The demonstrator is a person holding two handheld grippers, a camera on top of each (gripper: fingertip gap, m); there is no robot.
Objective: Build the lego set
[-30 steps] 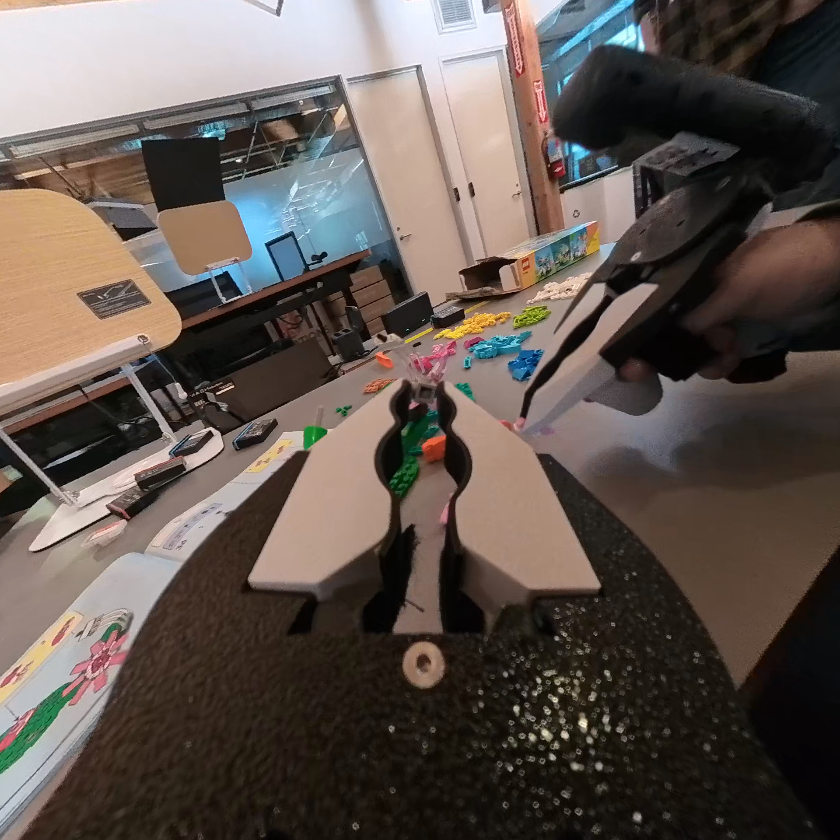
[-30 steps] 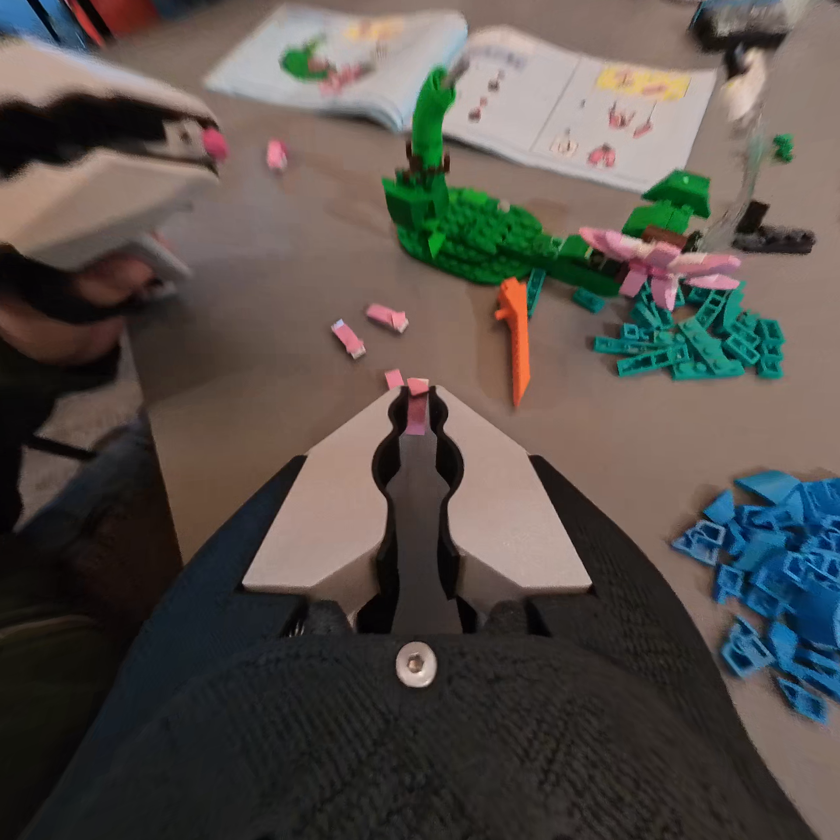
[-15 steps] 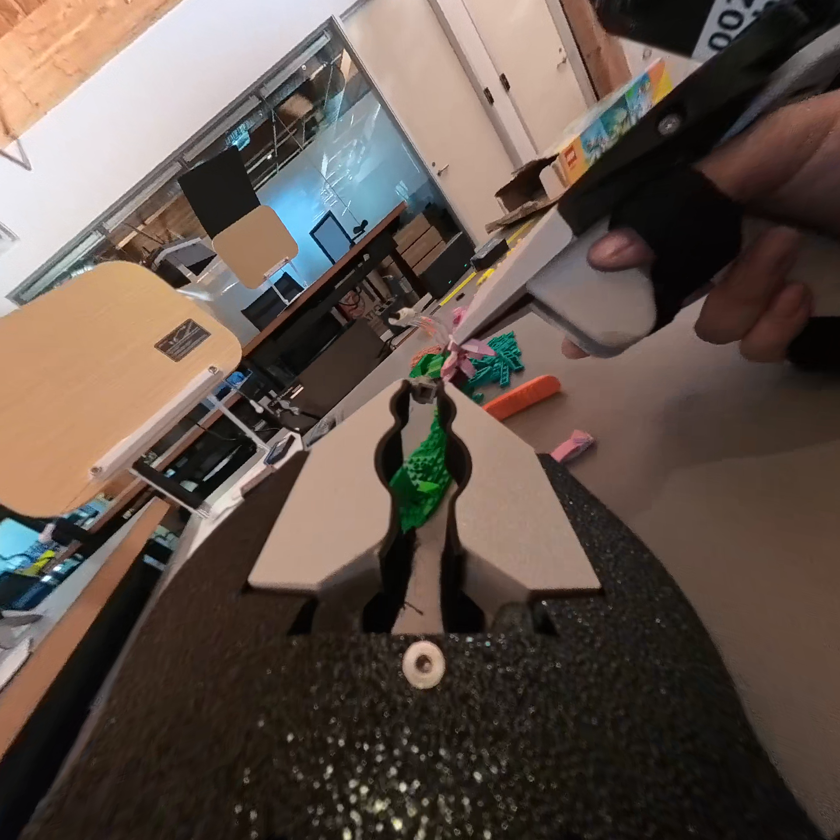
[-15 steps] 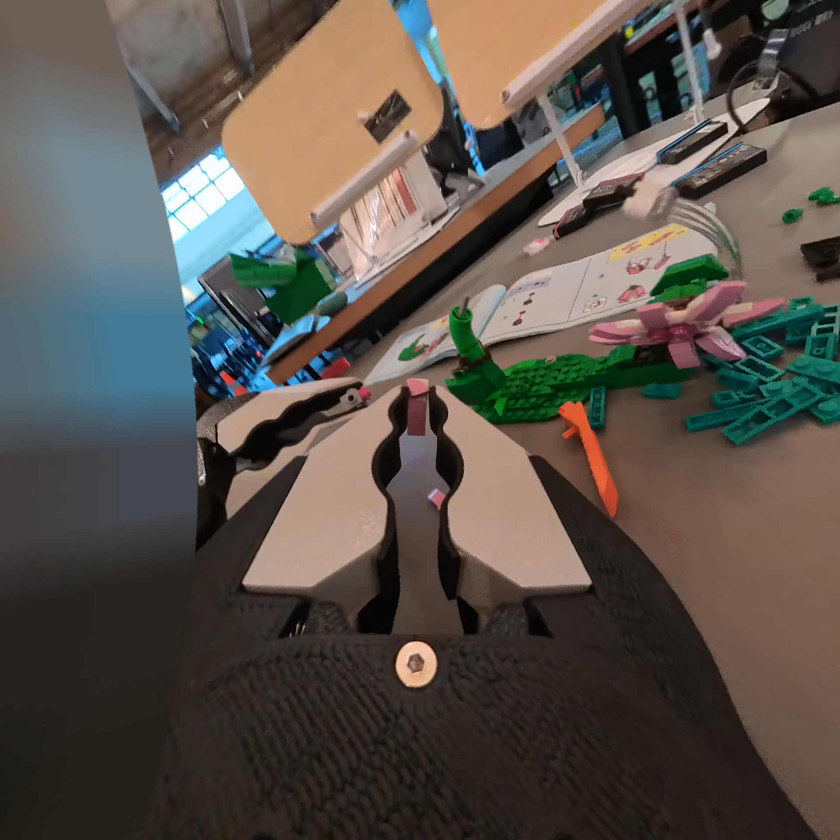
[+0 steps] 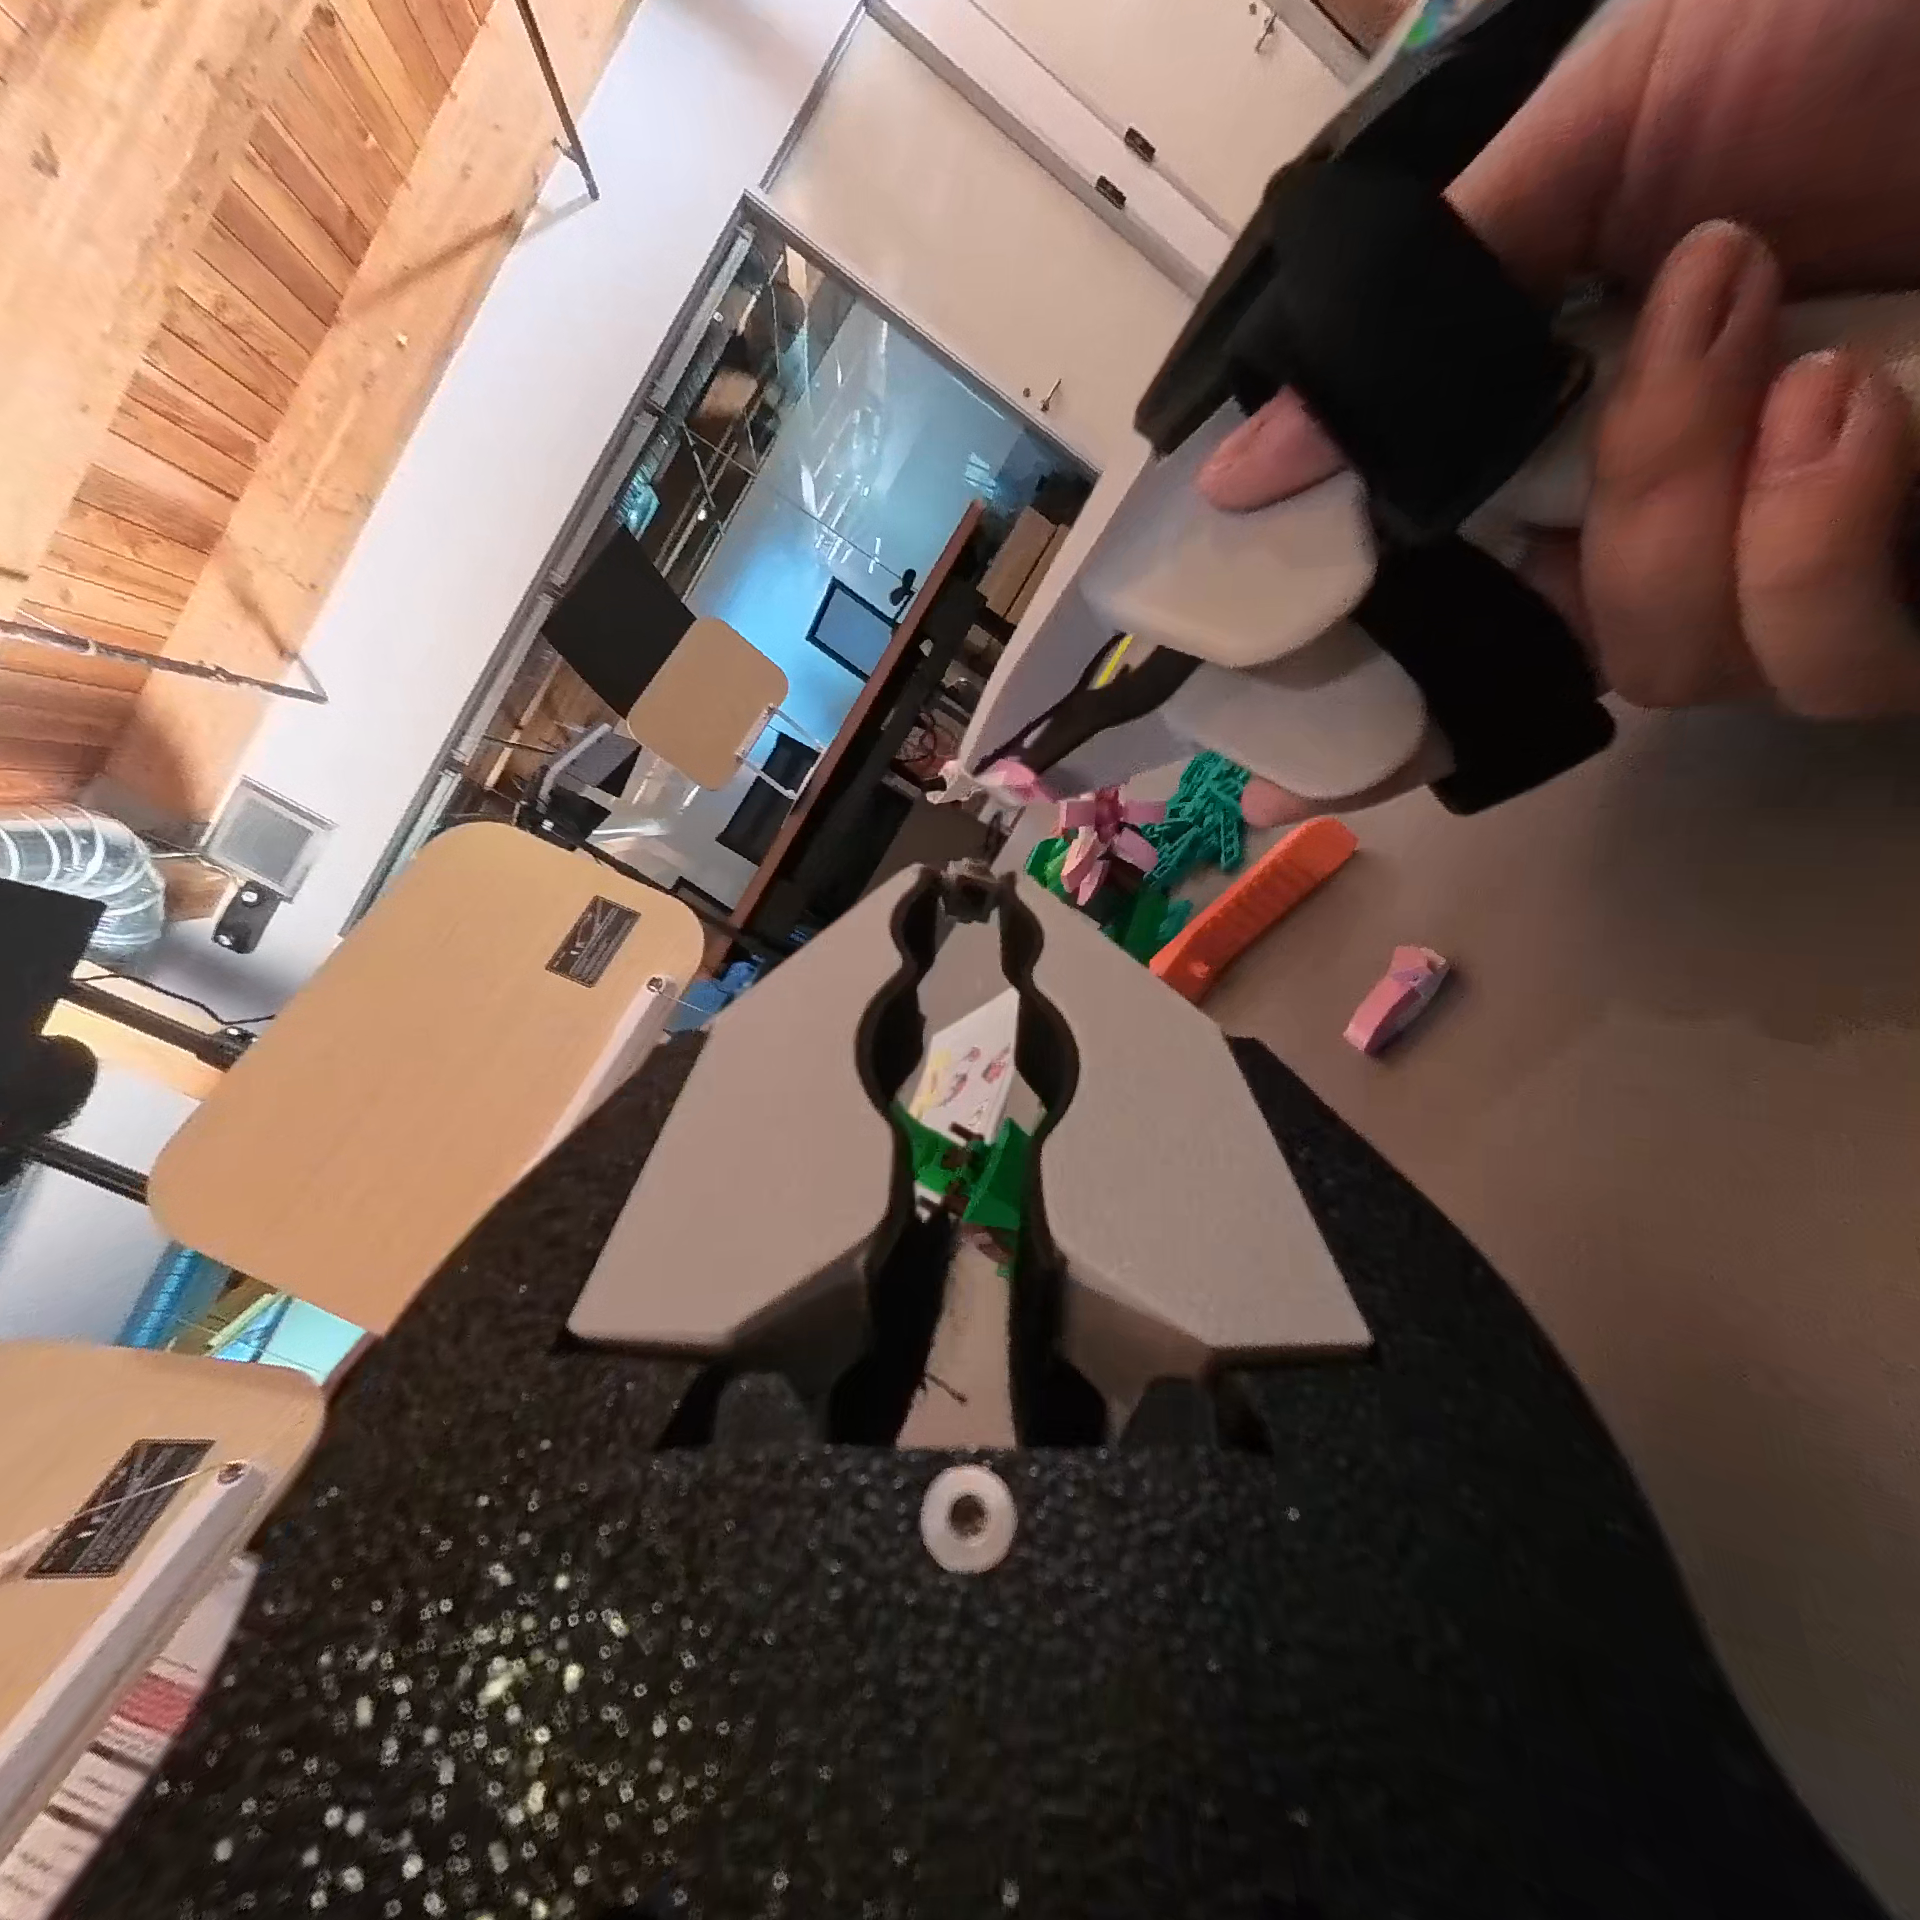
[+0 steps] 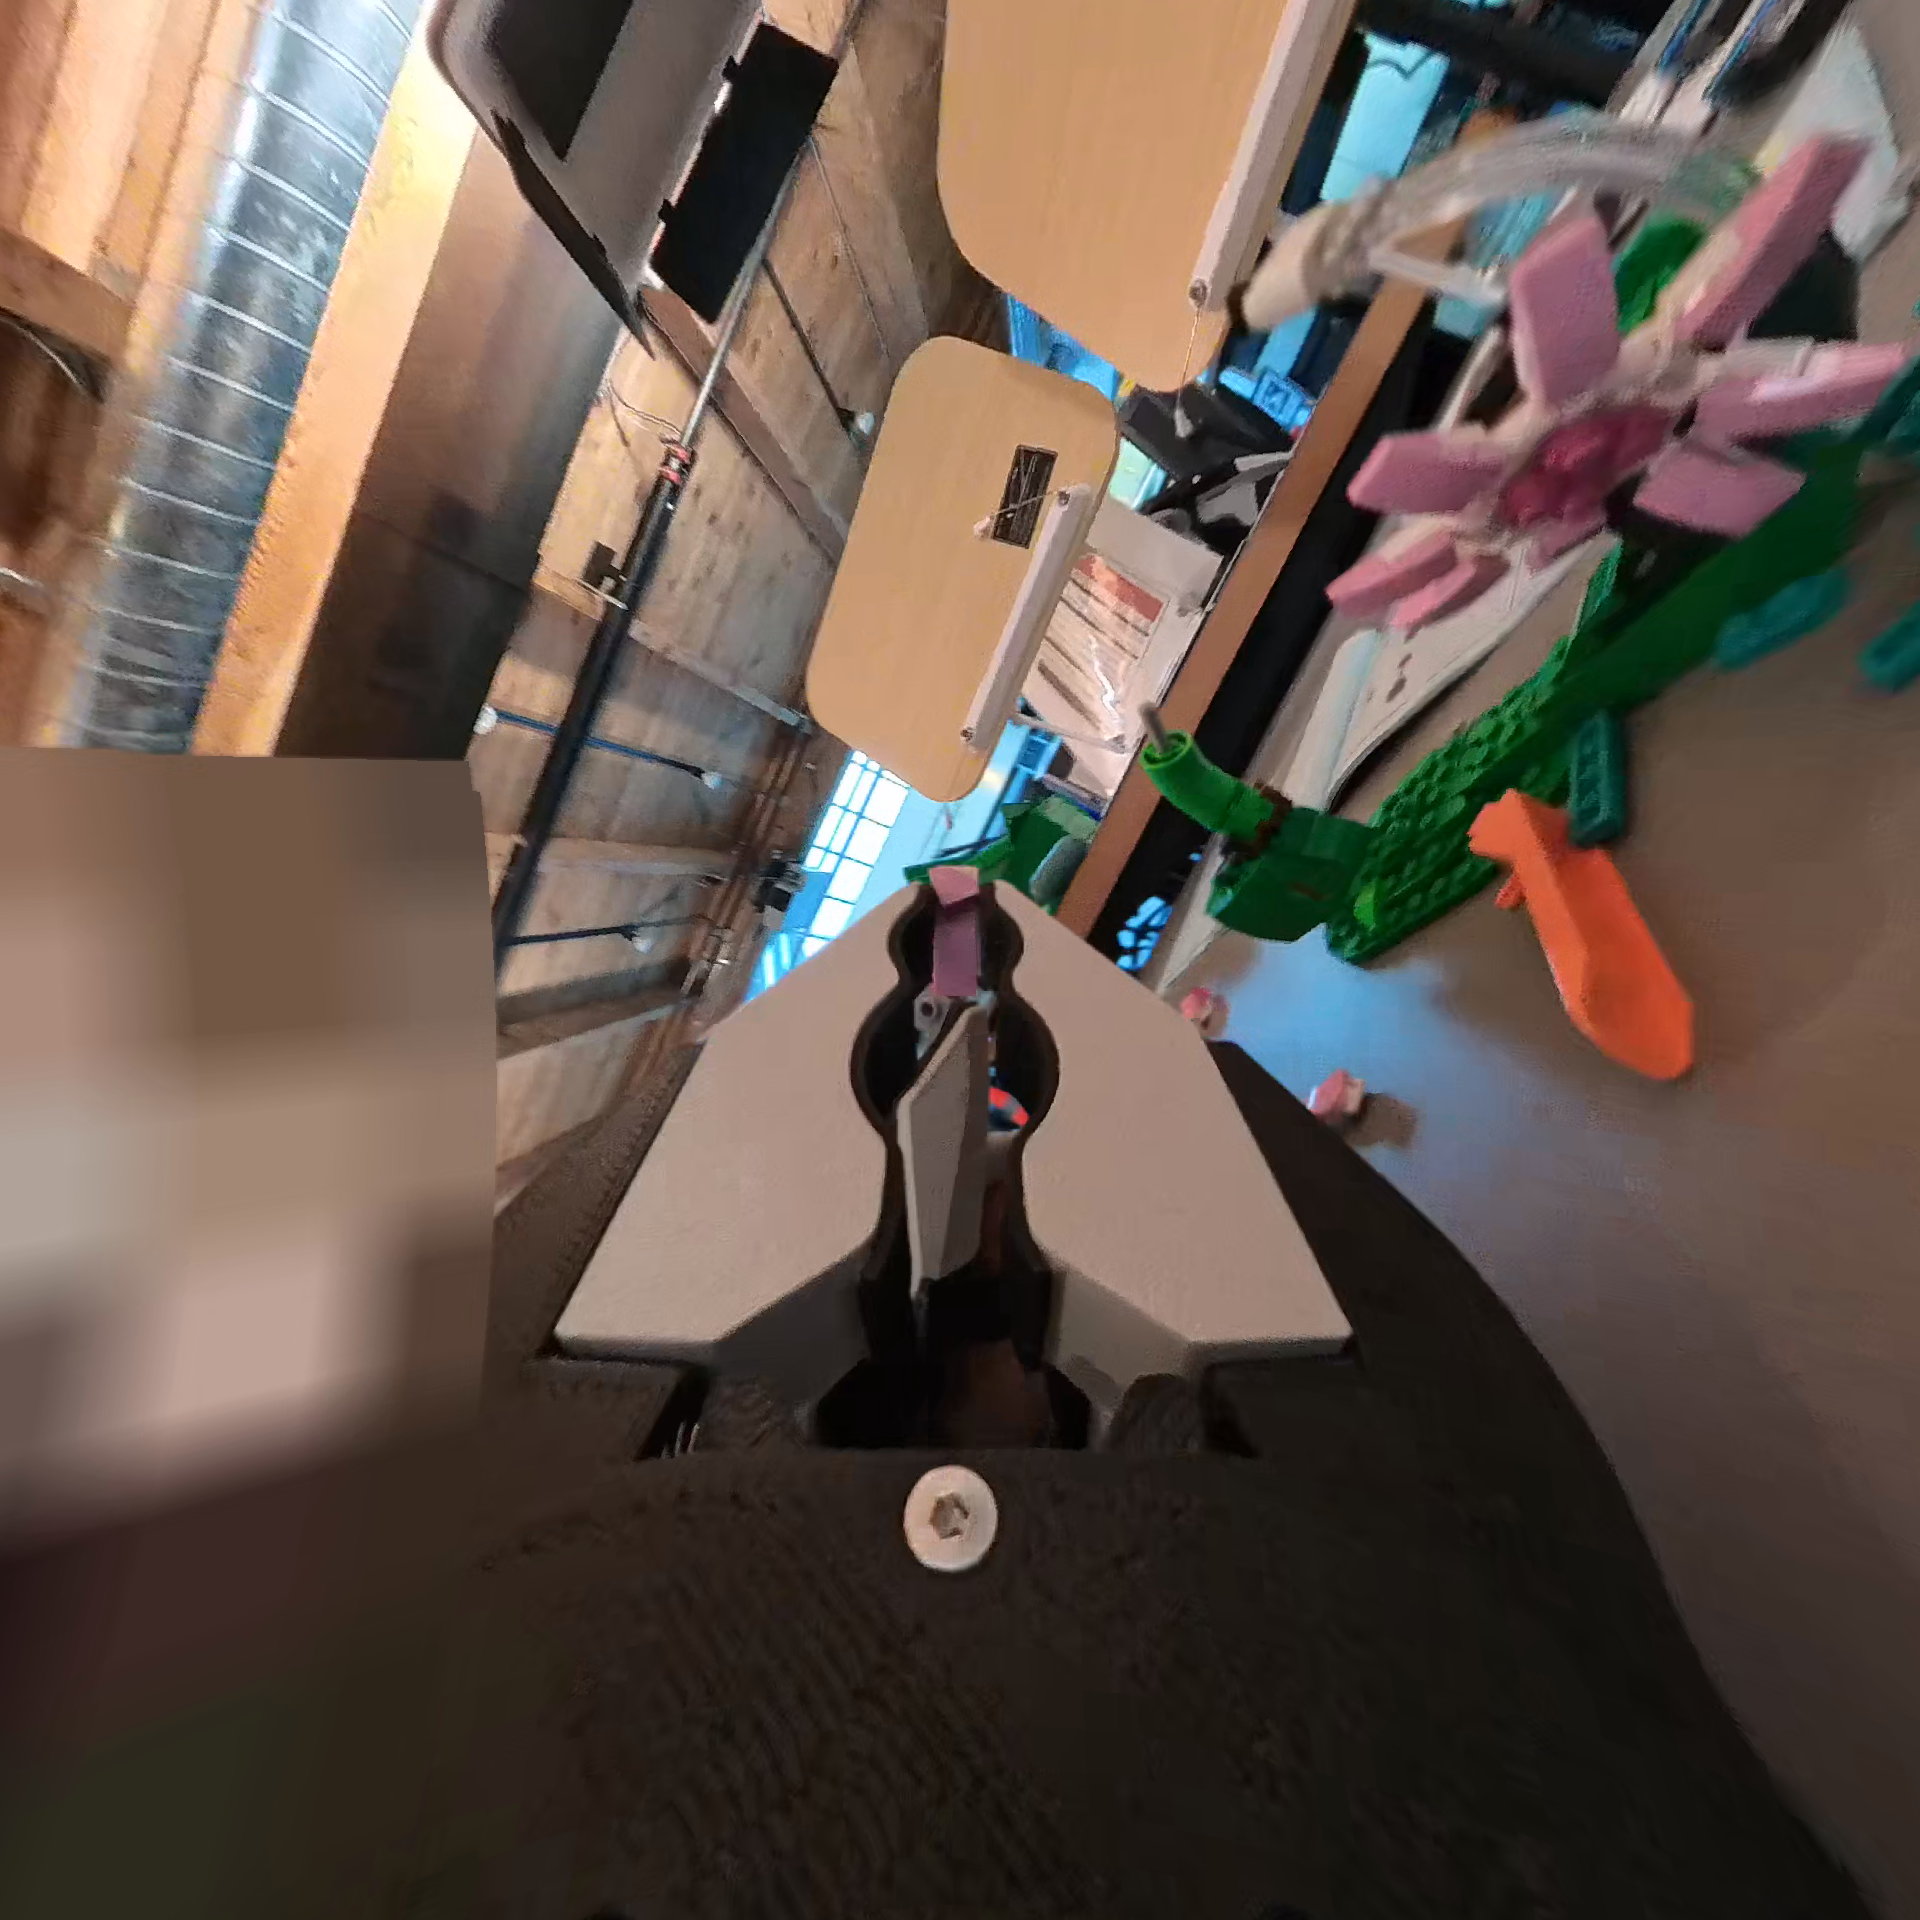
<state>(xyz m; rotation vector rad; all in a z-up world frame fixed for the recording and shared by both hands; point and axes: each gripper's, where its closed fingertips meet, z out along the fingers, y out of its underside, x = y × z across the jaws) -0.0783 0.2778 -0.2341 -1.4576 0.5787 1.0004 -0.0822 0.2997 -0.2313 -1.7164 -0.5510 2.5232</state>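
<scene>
The left gripper (image 5: 968,896) has its tips pressed on a small grey piece (image 5: 971,902), held up in the air above the grey table (image 5: 1558,1299). The right gripper (image 6: 954,902) is clamped on a narrow pink piece (image 6: 954,940), which stands out a little past the tips. In the left wrist view the right gripper (image 5: 971,777) comes in from the upper right, held by a hand (image 5: 1704,343), and its tips with the pink piece (image 5: 1006,777) are just above the left gripper's tips; I cannot tell if the two pieces touch.

The lego build lies on the table to the far right of both grippers: a green base (image 6: 1455,862) with a bent green stem (image 6: 1195,784) at its near left end, and a pink flower (image 6: 1579,468) standing higher at the far end. An orange piece (image 6: 1590,966) lies just beside the base, on its near right side. Teal pieces (image 5: 1205,821) lie behind the flower. One loose pink piece (image 5: 1397,997) lies alone on bare table, well apart from the base, and two more small pink ones (image 6: 1340,1091) are near the right gripper. The instruction booklet (image 6: 1423,675) lies open beyond the base, near the table's far edge. Between the grippers and the build the table surface is open.
</scene>
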